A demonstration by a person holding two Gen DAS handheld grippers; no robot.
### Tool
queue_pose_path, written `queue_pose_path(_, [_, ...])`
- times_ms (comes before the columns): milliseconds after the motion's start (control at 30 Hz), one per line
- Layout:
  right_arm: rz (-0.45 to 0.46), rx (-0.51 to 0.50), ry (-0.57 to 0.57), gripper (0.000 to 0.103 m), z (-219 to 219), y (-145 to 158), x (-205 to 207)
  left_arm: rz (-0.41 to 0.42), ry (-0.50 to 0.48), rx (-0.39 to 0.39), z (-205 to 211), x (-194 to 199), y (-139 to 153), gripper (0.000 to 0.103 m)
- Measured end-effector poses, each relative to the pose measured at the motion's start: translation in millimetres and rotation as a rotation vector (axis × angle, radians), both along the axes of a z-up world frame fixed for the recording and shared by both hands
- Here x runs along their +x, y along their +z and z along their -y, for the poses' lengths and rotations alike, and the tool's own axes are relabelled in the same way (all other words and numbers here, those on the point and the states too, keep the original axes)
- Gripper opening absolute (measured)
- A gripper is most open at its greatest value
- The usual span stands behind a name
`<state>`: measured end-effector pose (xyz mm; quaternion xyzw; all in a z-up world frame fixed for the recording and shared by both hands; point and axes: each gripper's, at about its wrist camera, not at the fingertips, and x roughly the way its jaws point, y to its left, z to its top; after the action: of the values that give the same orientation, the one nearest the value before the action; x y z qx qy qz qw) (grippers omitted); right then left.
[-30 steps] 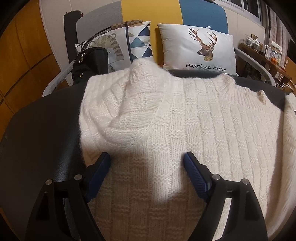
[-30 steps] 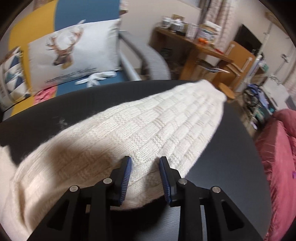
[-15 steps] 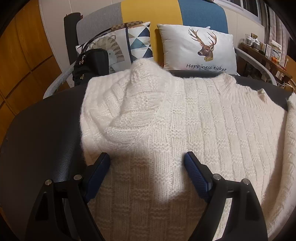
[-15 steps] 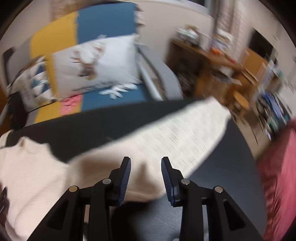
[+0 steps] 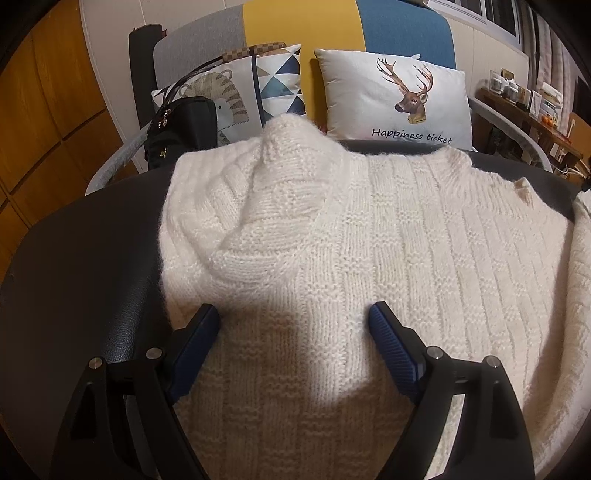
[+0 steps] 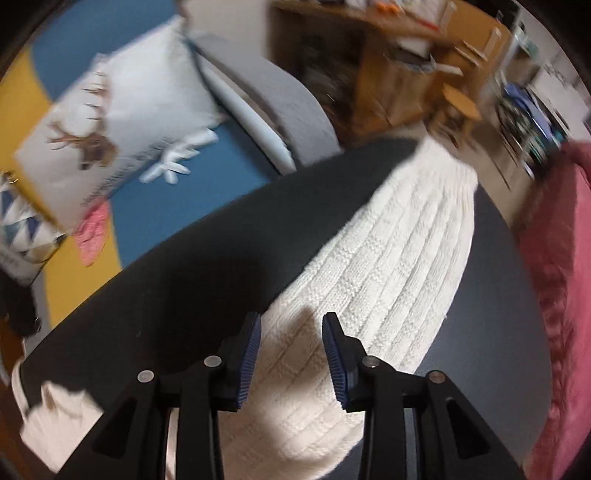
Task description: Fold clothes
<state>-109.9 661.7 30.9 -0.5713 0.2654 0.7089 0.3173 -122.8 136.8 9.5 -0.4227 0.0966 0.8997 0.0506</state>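
The left gripper (image 5: 293,321) hangs with its jaws spread wide over the cream sweater (image 5: 369,258), gripping nothing. Beyond it a black handbag (image 5: 181,125) and a deer cushion (image 5: 395,99) sit on the sofa (image 5: 303,22). The right gripper (image 6: 291,332), jaws partly apart and empty, hovers over the sweater's sleeve (image 6: 388,266), which stretches across the dark table (image 6: 207,258); a pink blanket (image 6: 557,258) lies rightward.

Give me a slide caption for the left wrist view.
Left gripper open above a cream knit sweater spread on a dark table, with sofa cushions behind.
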Motion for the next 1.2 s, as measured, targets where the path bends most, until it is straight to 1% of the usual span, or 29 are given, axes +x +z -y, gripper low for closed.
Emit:
queue_pose_path(33, [0.049,0.003,-0.012,0.034,1,-6,-5,0.0,0.0,0.003,1,0,0,0.086])
queue_pose_path(67, [0.127,0.02,-0.022,0.034,4,-15,-11,0.0,0.0,0.006,1,0,0,0.086])
queue_pose_path(100, [0.179,0.036,-0.036,0.034,5,-21,-12,0.0,0.0,0.008,1,0,0,0.086])
queue_pose_path(133, [0.204,0.039,-0.054,0.034,7,-26,-13,0.001,0.0,0.009,2,0,0,0.086])
queue_pose_path(200, [0.197,0.058,-0.074,0.035,10,-25,-15,-0.001,0.0,0.01,2,0,0,0.086])
queue_pose_path(300, [0.138,0.045,-0.088,0.035,13,-16,-12,0.0,0.0,0.018,3,0,0,0.086])
queue_pose_path(367, [0.088,0.002,-0.083,0.035,18,-10,-11,-0.001,0.0,0.014,3,0,0,0.086])
queue_pose_path(400, [0.079,-0.007,-0.089,0.035,20,-9,-12,-0.003,0.0,0.013,2,0,0,0.086])
queue_pose_path(500, [0.064,-0.016,-0.108,0.035,23,-10,-16,-0.004,0.001,0.012,2,0,0,0.086])
queue_pose_path(600, [0.124,-0.011,-0.11,0.036,30,-23,-23,-0.004,0.001,0.015,2,0,0,0.086])
queue_pose_path(700, [0.117,0.037,-0.107,0.036,32,-24,-25,-0.004,0.0,0.019,3,0,0,0.086])
queue_pose_path(733, [0.107,0.049,-0.1,0.03,32,-23,-24,-0.004,0.0,0.02,3,0,0,0.086])
queue_pose_path(800, [0.055,0.055,-0.084,0.01,32,-20,-17,-0.003,0.0,0.023,4,0,0,0.086])
queue_pose_path(833, [0.026,0.056,-0.077,0.008,31,-18,-13,-0.003,0.0,0.024,4,1,0,0.086])
queue_pose_path(900, [-0.08,-0.011,-0.1,0.006,26,-15,7,-0.003,0.0,0.024,4,1,0,0.086])
queue_pose_path(1000, [-0.256,-0.12,-0.144,0.005,18,-1,43,-0.003,-0.001,0.024,5,1,0,0.086])
queue_pose_path(1033, [-0.308,-0.142,-0.143,0.005,19,7,54,-0.002,-0.001,0.023,5,1,0,0.086])
queue_pose_path(1067, [-0.372,-0.156,-0.134,0.005,22,20,71,-0.002,-0.001,0.023,5,1,0,0.086])
queue_pose_path(1100, [-0.415,-0.161,-0.12,0.005,26,29,83,-0.002,-0.001,0.023,5,1,0,0.086])
queue_pose_path(1200, [-0.522,-0.152,-0.08,0.005,40,53,123,-0.003,0.0,0.021,5,1,1,0.086])
